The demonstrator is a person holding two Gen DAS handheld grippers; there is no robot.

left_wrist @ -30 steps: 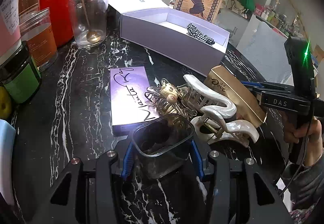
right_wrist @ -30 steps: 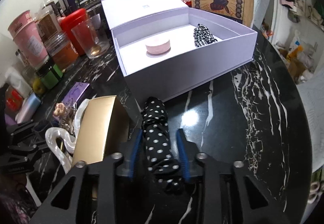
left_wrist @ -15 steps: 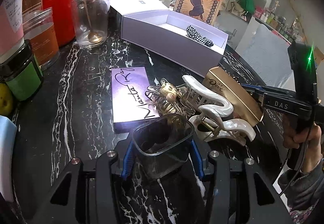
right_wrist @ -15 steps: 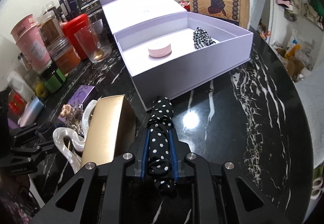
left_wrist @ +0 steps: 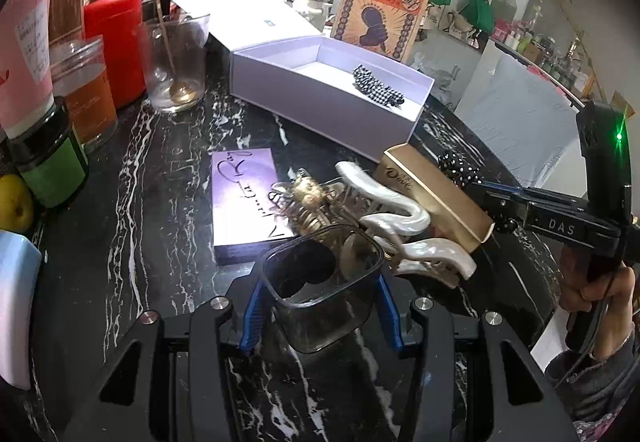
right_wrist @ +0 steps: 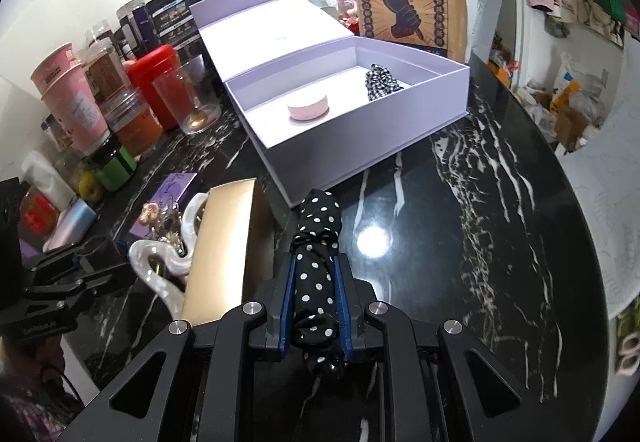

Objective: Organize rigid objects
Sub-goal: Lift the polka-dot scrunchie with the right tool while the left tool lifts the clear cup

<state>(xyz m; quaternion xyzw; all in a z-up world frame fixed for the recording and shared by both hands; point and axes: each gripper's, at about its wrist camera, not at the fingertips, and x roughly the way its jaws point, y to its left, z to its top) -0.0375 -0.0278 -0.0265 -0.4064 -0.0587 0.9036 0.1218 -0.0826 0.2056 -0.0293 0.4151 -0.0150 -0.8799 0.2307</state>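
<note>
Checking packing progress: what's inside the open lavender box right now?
Inside the lavender box: a pink round tin and a checkered scrunchie. The near wall hides the floor strip behind it.

Indoor light is even and fairly bright. A round glare spot sits on the glossy black counter (right_wrist: 500,242) mid-surface. Fisheye bending and dark vignetting mark every corner.

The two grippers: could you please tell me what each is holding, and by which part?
The right gripper pinches the polka-dot scrunchie across its near half. The left gripper clamps the dark translucent container by its side walls.
</note>
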